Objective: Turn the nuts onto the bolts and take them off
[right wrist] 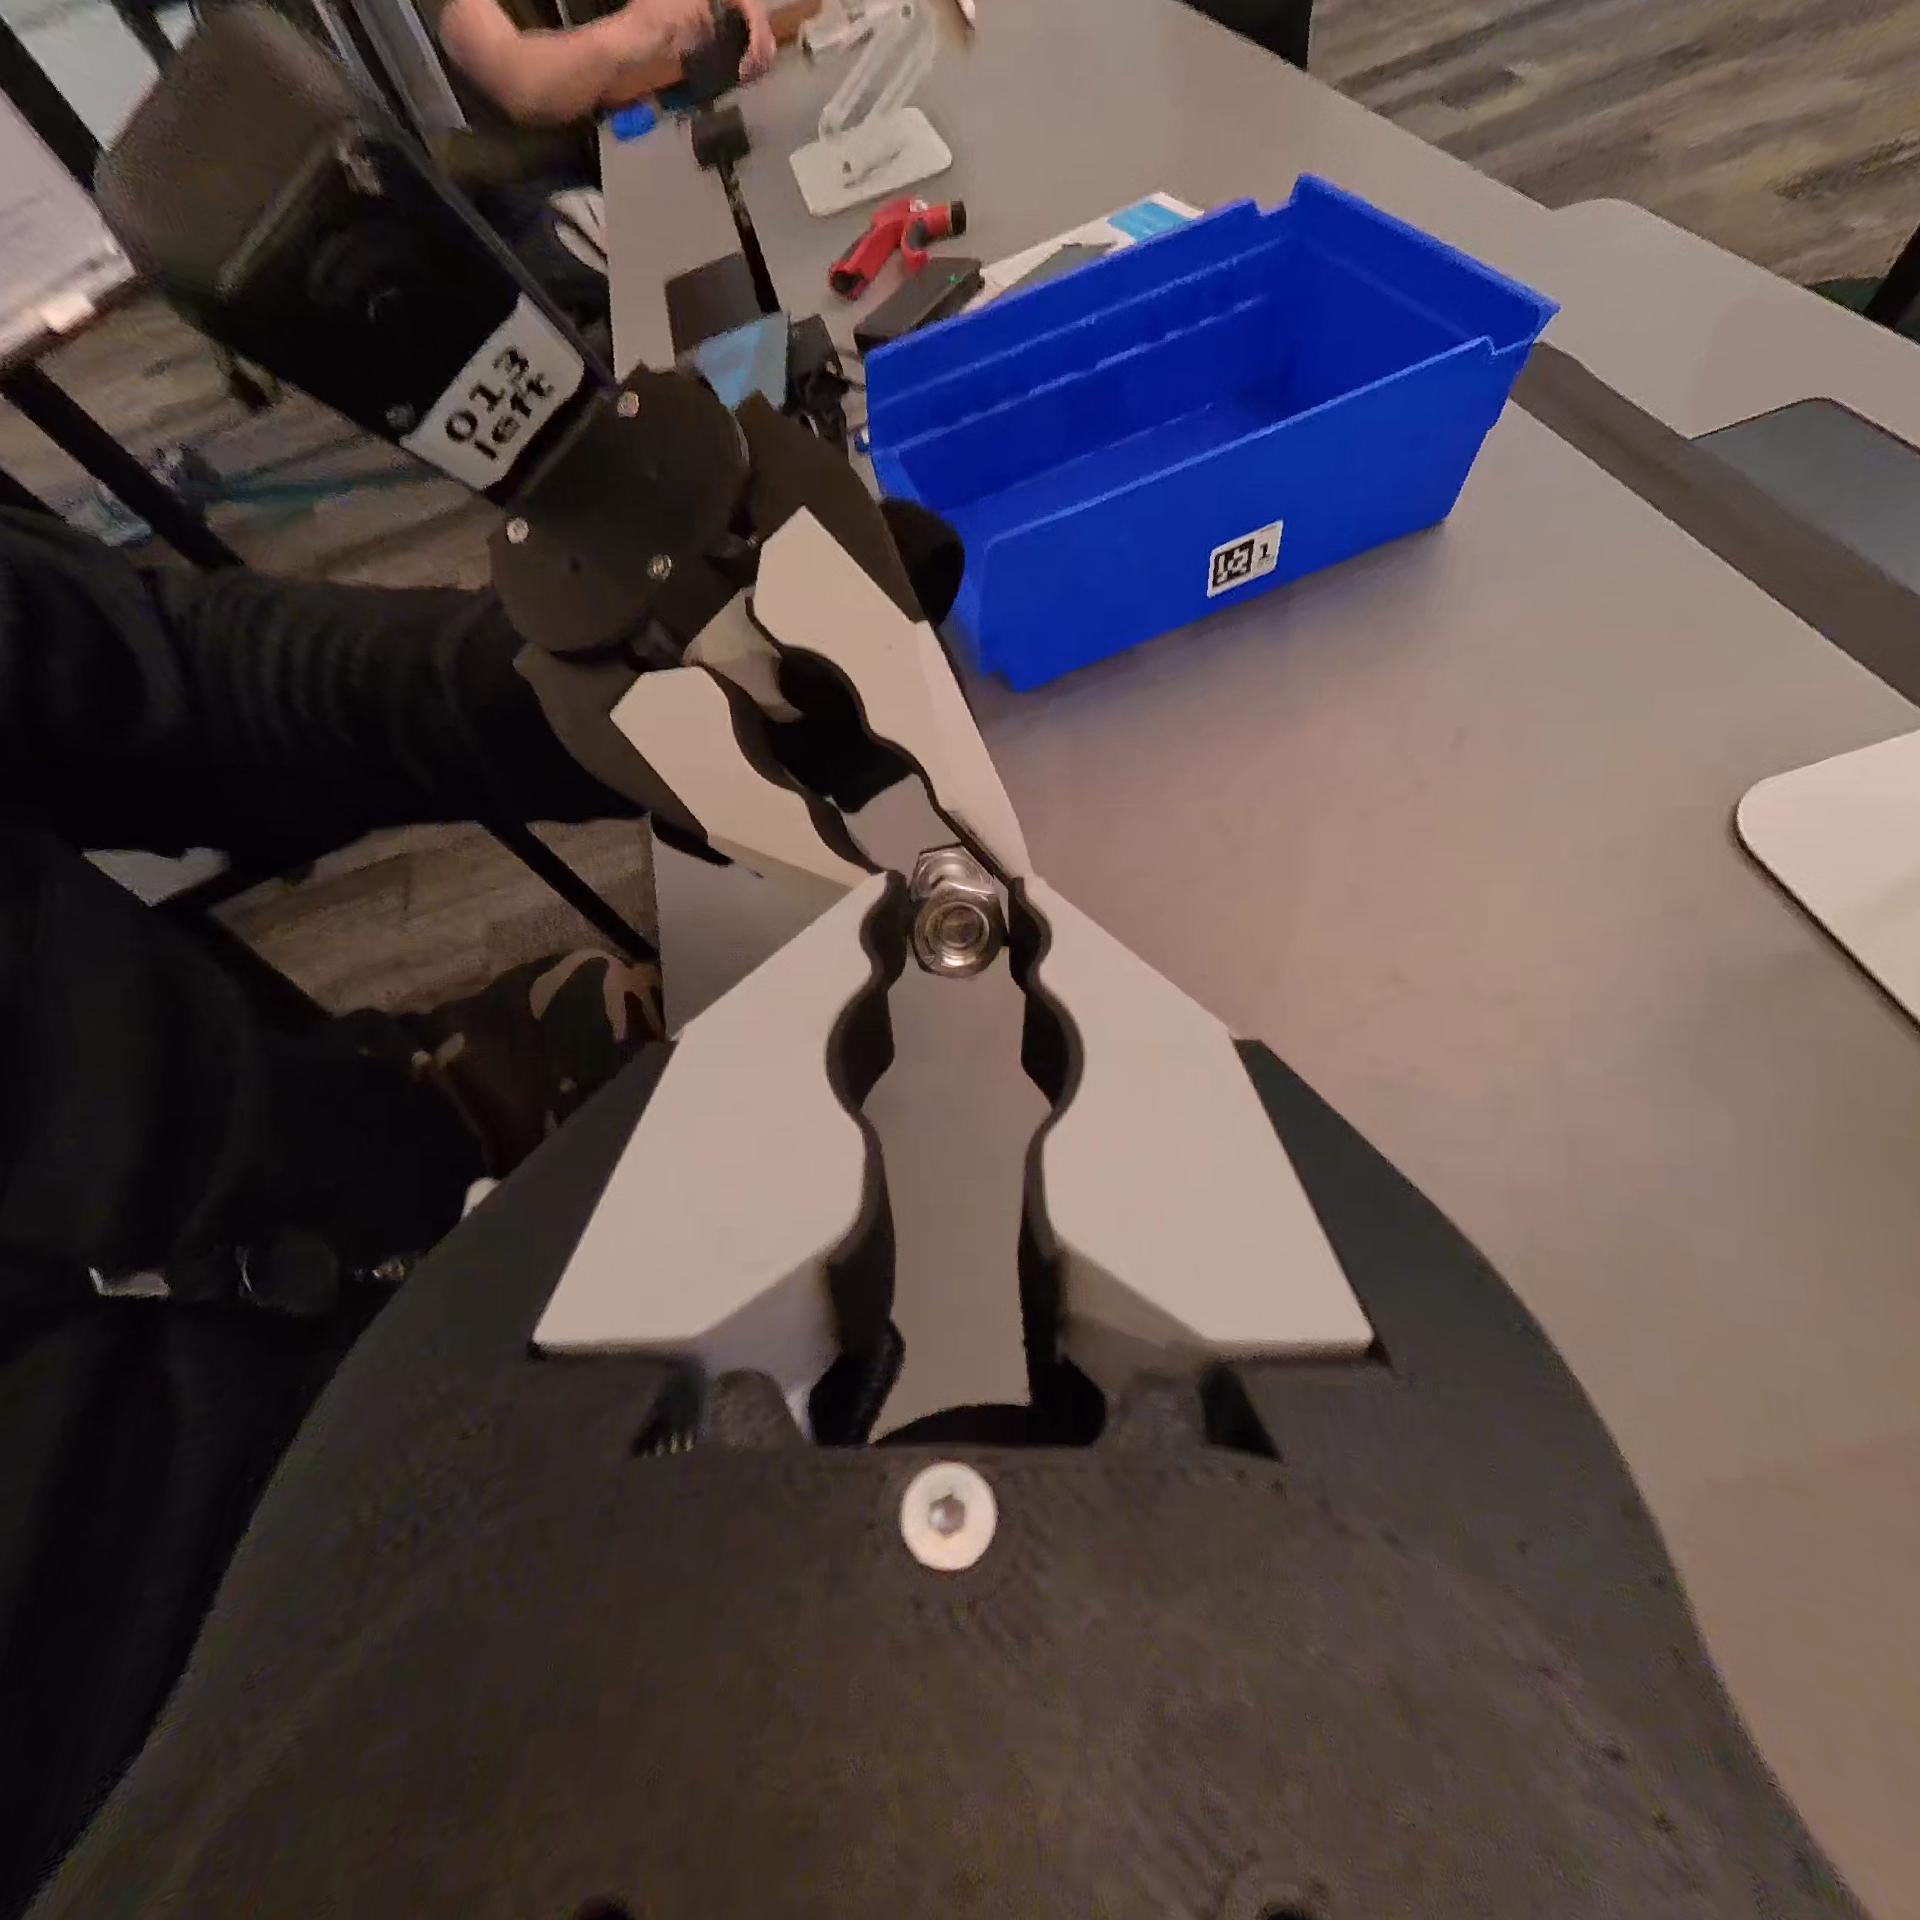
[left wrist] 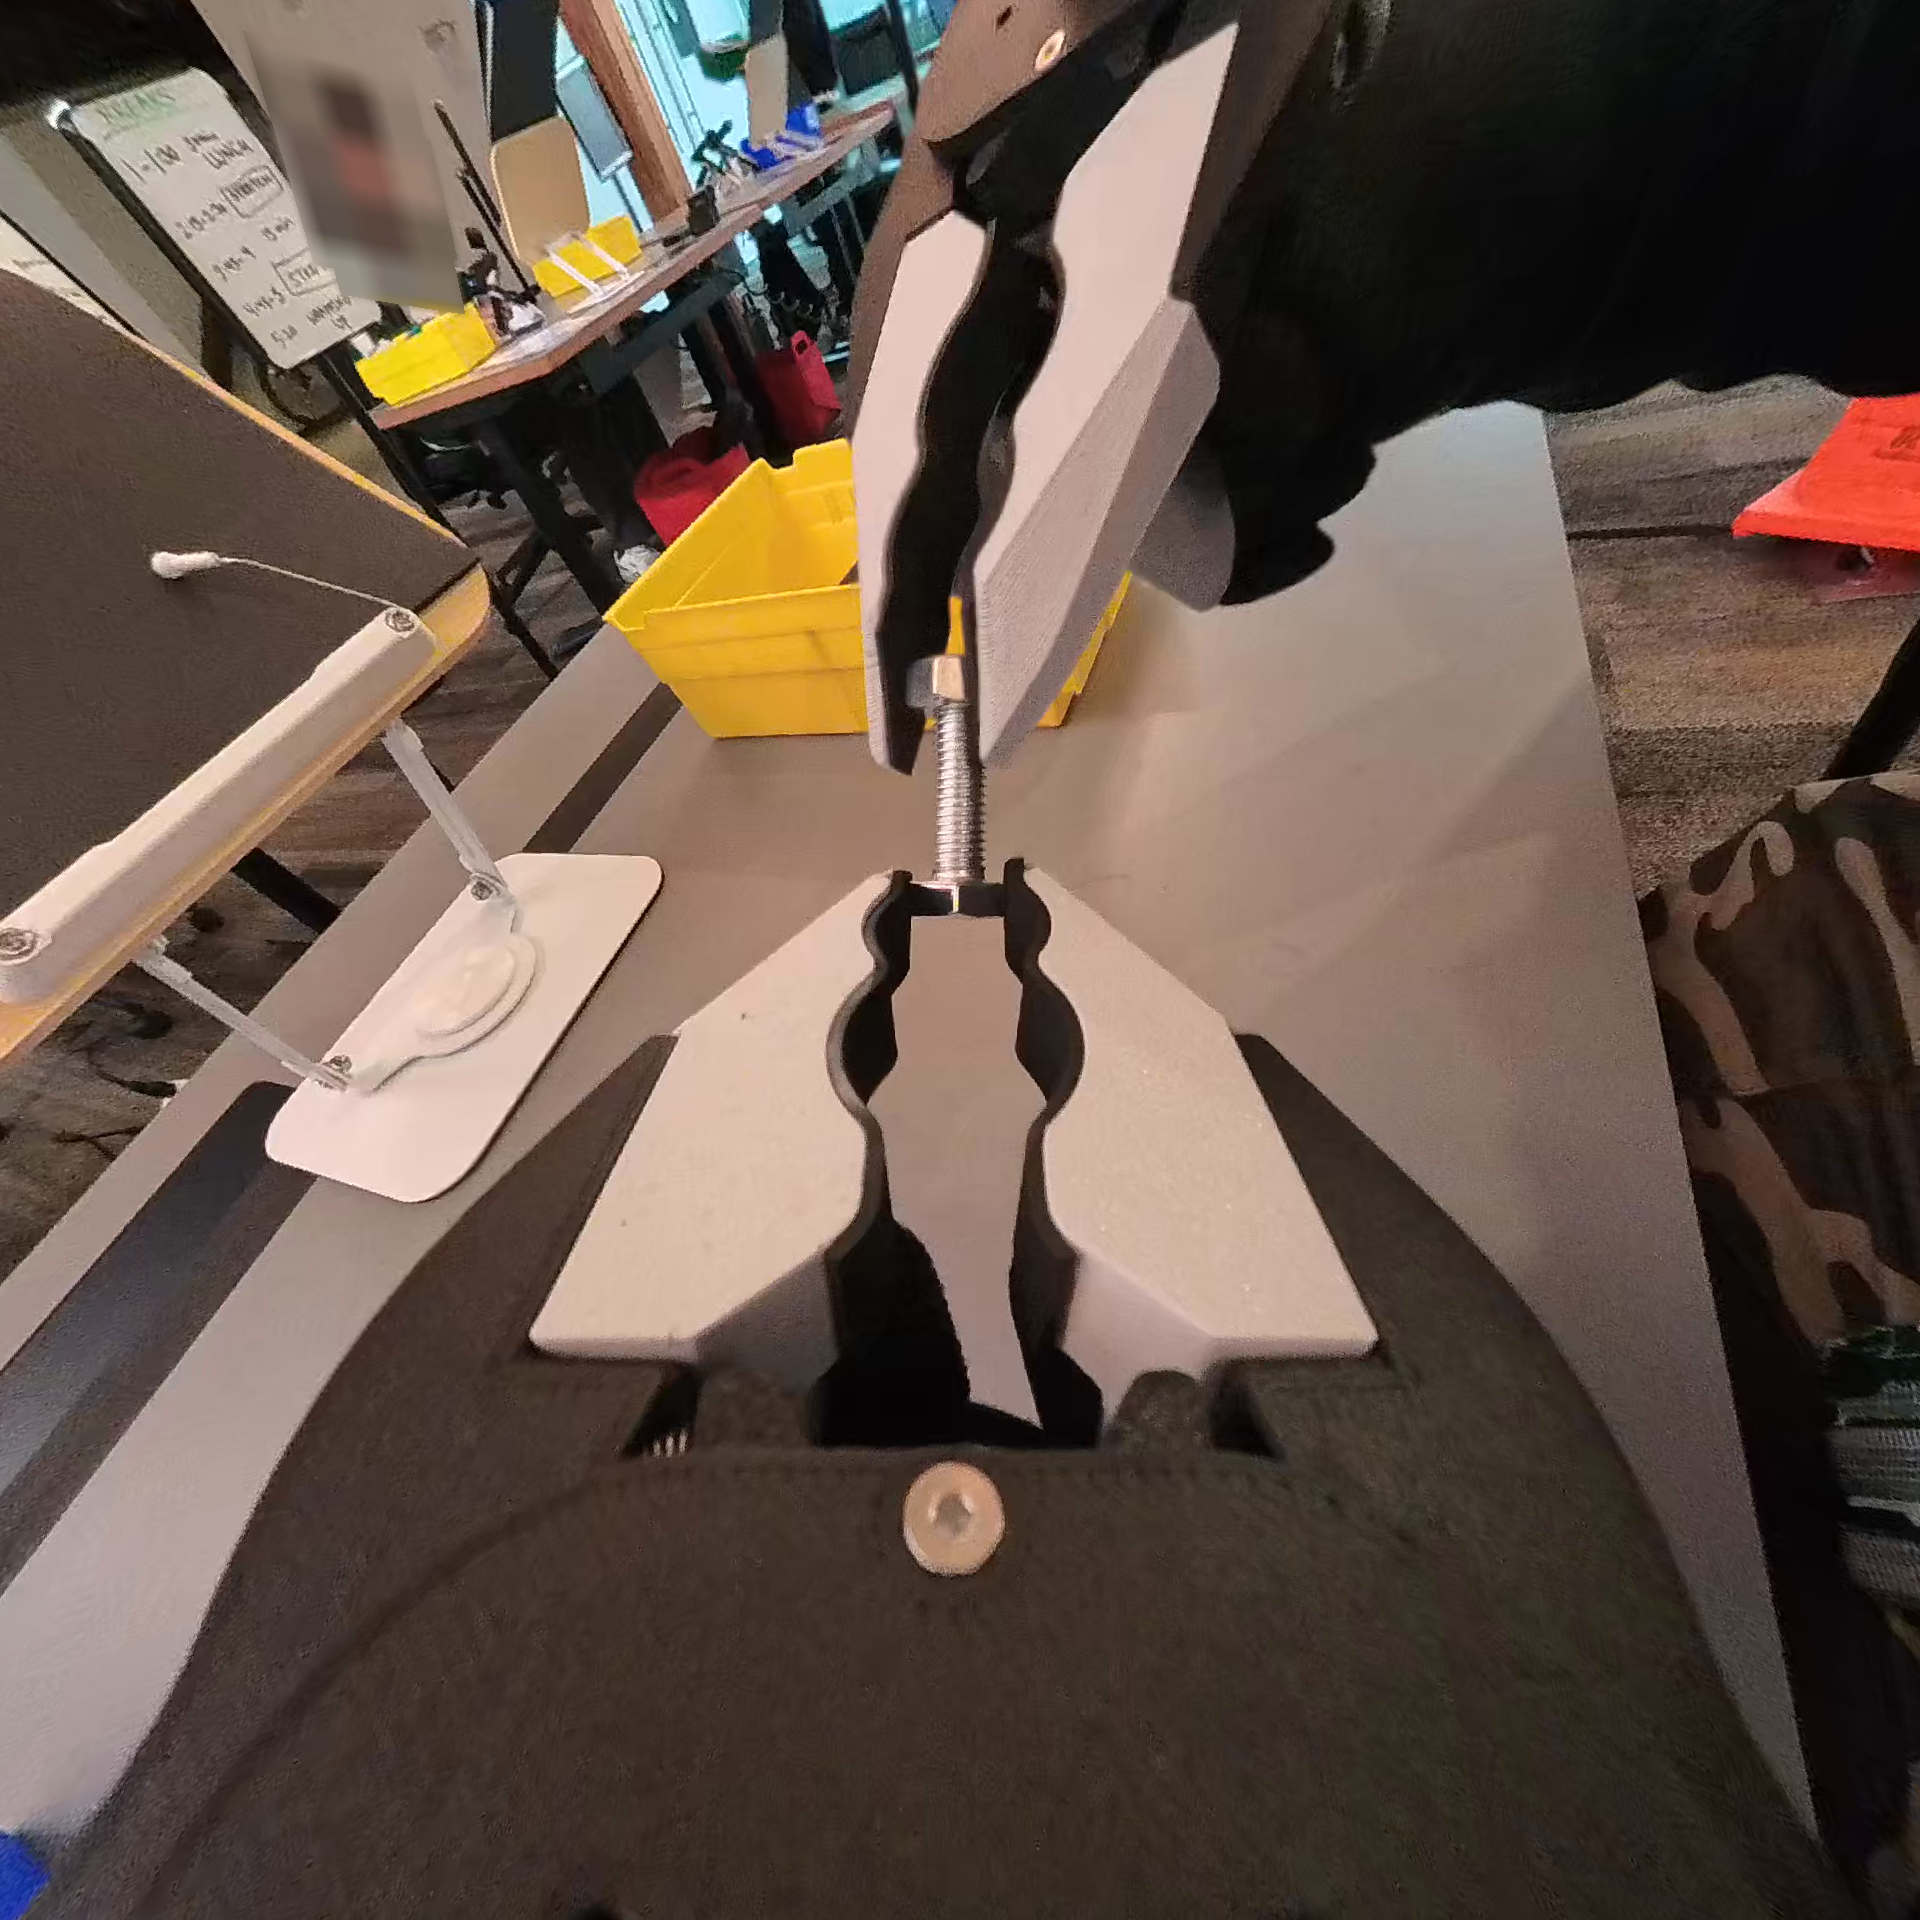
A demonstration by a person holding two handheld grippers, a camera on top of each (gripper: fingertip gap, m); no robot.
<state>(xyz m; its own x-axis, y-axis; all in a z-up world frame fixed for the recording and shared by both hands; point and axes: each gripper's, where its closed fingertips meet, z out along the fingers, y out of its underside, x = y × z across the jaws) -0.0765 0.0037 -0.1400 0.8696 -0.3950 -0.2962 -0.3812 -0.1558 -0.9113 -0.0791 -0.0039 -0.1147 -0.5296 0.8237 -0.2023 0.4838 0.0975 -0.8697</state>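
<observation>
A silver bolt (left wrist: 956,800) stands upright above the grey table (left wrist: 1351,883). My left gripper (left wrist: 956,896) is shut on the bolt's hex head at its lower end. My right gripper (left wrist: 948,722) comes down from above and is shut on a silver nut (left wrist: 938,683) at the top of the thread. In the right wrist view I look along the bolt: the nut (right wrist: 951,928) sits between my right gripper's (right wrist: 954,914) fingertips. The left gripper (right wrist: 940,857) meets it from the upper left. The bolt's shaft is hidden there.
A yellow bin (left wrist: 748,644) stands behind the bolt. A white stand base (left wrist: 468,1018) sits to its left. A blue bin (right wrist: 1195,436) stands on the table past the grippers, with a white plate's edge (right wrist: 1849,883) at the right. A person's arm (right wrist: 582,62) is at the far table. Left and right tips are no more than a few centimetres apart.
</observation>
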